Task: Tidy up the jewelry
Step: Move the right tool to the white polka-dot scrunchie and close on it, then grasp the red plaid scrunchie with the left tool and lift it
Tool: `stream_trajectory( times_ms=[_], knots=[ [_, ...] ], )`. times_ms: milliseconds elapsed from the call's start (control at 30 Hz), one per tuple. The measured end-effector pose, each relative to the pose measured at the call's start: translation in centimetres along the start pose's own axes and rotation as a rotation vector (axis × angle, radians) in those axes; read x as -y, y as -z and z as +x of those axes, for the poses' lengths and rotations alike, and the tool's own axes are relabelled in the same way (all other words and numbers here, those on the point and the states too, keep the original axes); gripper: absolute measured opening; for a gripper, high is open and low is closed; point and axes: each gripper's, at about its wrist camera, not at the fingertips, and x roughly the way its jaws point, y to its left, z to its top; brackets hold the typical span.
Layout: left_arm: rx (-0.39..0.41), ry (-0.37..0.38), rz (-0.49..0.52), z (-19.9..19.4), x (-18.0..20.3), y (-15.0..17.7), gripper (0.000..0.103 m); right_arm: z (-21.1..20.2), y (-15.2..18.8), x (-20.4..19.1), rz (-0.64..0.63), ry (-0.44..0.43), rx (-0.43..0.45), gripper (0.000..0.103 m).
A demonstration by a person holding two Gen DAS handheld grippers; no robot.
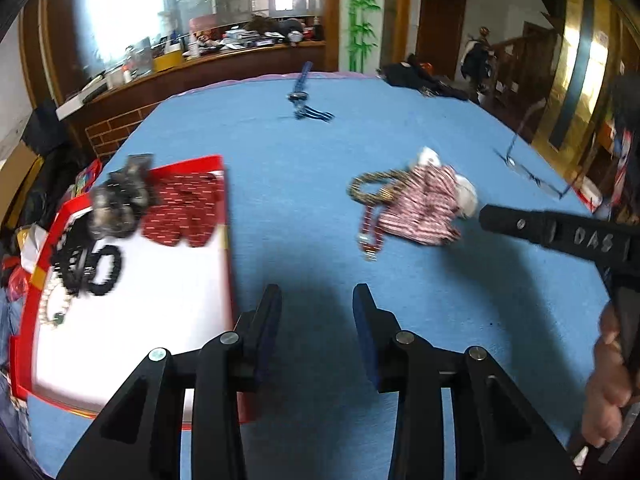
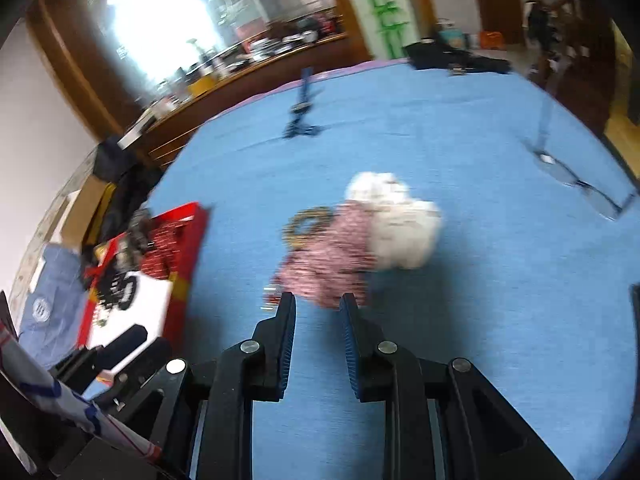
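Jewelry lies in two places on the blue cloth (image 1: 304, 208). A red tray (image 1: 224, 216) with a white floor sits at the left; in it are a black bead bracelet (image 1: 102, 270), a pale bead string (image 1: 52, 308), a red patterned piece (image 1: 180, 216) and a grey blurred clump (image 1: 120, 204) at its far end. Well apart from it, near the middle of the cloth, is a loose heap (image 1: 420, 208) — red-and-white striped cloth, a gold ring-shaped chain, a red bead strand and something white and fluffy.

The left gripper (image 1: 316, 300) hangs over bare cloth just beside the tray's right wall, jaws apart, nothing between them. The right gripper (image 2: 318, 308) points at the near edge of the heap, jaws parted by a narrow gap and empty; whether the tips touch the heap — the picture is blurred — cannot be told. A hand (image 1: 608, 384) holds its handle at the right. Glasses (image 1: 536, 176) and a blue strap (image 1: 304, 96) lie farther off.
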Motion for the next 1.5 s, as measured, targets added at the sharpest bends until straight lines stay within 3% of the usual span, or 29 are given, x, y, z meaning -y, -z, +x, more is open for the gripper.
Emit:
stream_trajectory(
  times_ms=[267,467,733,1033,1133,1167,1200,1367,1500],
  knots=[
    [-0.039,-0.009,0.072,2.6,4.1,0.7,0.039,-0.4,0.0,4.3,0.08,0.009,0.007,0.025],
    [-0.065,-0.022,0.075,3.8,4.3,1.1,0.039,0.8,-1.3,5.7,0.127,-0.005,-0.024,0.026],
    [-0.084,0.002,0.053,4.4,3.7,1.1,0.043,4.2,-5.8,6.7,0.169,0.044,-0.078,0.027],
    [-0.087,0.009,0.044,4.3,3.6,1.3,0.046,8.4,-7.3,6.1,0.121,0.091,-0.152,0.03],
    [-0.082,-0.002,0.062,4.2,4.1,1.0,0.046,8.5,-7.0,5.2,0.036,0.14,-0.119,0.028],
    [-0.08,0.001,0.068,4.2,4.1,0.7,0.046,8.4,-6.9,5.3,0.02,0.155,-0.108,0.009],
    [-0.07,0.009,0.067,4.0,4.2,0.2,0.046,8.2,-6.9,5.5,0.015,0.177,-0.101,0.003],
    [-0.039,0.063,0.063,3.8,5.0,-3.3,0.051,4.6,-7.7,7.8,0.086,0.258,0.047,0.003],
    [-0.039,0.116,0.105,4.8,6.9,-5.4,0.053,3.1,-7.9,9.1,0.151,0.253,0.097,0.003]
  ],
)
